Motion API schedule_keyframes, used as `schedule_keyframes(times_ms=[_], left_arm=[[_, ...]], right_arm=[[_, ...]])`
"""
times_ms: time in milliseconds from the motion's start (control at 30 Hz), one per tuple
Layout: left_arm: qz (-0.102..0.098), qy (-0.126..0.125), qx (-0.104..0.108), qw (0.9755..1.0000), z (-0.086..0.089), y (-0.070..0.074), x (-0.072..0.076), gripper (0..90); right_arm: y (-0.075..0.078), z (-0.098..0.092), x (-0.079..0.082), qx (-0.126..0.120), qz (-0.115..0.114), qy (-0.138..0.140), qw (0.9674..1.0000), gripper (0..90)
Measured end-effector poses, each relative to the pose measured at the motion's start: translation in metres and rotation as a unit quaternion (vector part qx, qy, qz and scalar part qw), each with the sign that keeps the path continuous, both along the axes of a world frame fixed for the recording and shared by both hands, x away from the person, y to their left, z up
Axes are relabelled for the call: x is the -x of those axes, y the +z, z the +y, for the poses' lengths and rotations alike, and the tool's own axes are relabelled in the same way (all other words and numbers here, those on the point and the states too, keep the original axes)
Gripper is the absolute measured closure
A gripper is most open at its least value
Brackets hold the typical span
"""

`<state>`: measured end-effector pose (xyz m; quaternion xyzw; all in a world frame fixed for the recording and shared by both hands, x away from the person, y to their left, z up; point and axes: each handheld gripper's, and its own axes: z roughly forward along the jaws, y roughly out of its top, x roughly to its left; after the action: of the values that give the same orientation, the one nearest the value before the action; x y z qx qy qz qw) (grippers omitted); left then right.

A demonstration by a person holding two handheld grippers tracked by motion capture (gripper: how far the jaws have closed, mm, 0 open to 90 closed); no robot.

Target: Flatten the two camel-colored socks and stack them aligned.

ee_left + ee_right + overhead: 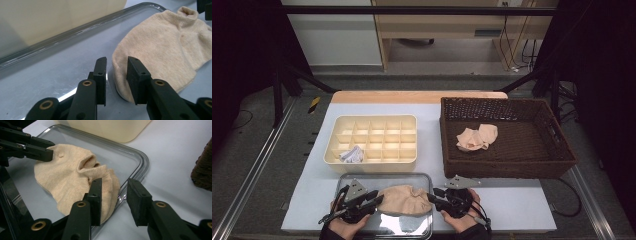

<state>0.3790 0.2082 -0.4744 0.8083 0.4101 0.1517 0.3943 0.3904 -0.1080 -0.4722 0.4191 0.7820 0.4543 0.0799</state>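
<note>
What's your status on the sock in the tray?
Left gripper and right gripper open, one at each end of the beige sock. Sock flat on metal tray. Nothing in the way.

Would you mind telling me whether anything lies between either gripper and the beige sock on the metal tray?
Nothing visible does. The left gripper has its fingers apart at one end of the beige sock, and the right gripper has its fingers apart at the other end, by the rim of the metal tray. Neither grips it.
</note>
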Motion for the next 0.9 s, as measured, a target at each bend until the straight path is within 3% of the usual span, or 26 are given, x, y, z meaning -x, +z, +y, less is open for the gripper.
schedule_keyframes(times_ms=[167,367,467,500,567,667,767,800,900], left_arm=[[0.001,-0.005,-0.004,1.0,-0.001,-0.001,0.005,70.9],[0.005,-0.003,-0.002,1.0,-0.003,-0.001,0.008,76.4],[0.004,-0.003,-0.008,1.0,-0.005,-0.001,0.009,79.8],[0.0,-0.005,-0.016,0.9999,-0.007,0.0,0.011,82.0],[-0.001,-0.003,-0.019,0.9998,-0.008,0.0,0.011,83.3],[0.004,-0.001,-0.007,1.0,-0.008,0.0,0.01,84.5],[0.009,-0.003,0.007,0.9999,-0.008,0.0,0.01,84.8],[0.004,-0.005,0.019,0.9998,-0.012,0.001,0.008,84.8],[-0.009,-0.008,0.012,0.9999,-0.018,0.001,0.007,84.6]], right_arm=[[-0.01,0.005,0.003,0.013,0.023,0.009,0.9996,63.1],[-0.013,0.009,0.007,0.017,0.028,0.0,0.9995,68.5],[-0.013,0.007,0.008,0.01,0.031,-0.006,0.9995,75.0],[-0.012,0.006,0.009,0.006,0.029,0.003,0.9996,86.2],[-0.012,0.007,0.01,0.008,0.026,0.004,0.9996,86.8],[-0.01,0.004,0.007,0.004,0.041,0.006,0.9991,87.9],[-0.008,0.001,0.003,0.011,0.036,0.005,0.9993,88.3],[-0.004,-0.005,-0.003,0.019,0.025,-0.008,0.9995,88.4],[-0.001,-0.011,-0.015,0.022,0.006,-0.027,0.9994,88.5]])
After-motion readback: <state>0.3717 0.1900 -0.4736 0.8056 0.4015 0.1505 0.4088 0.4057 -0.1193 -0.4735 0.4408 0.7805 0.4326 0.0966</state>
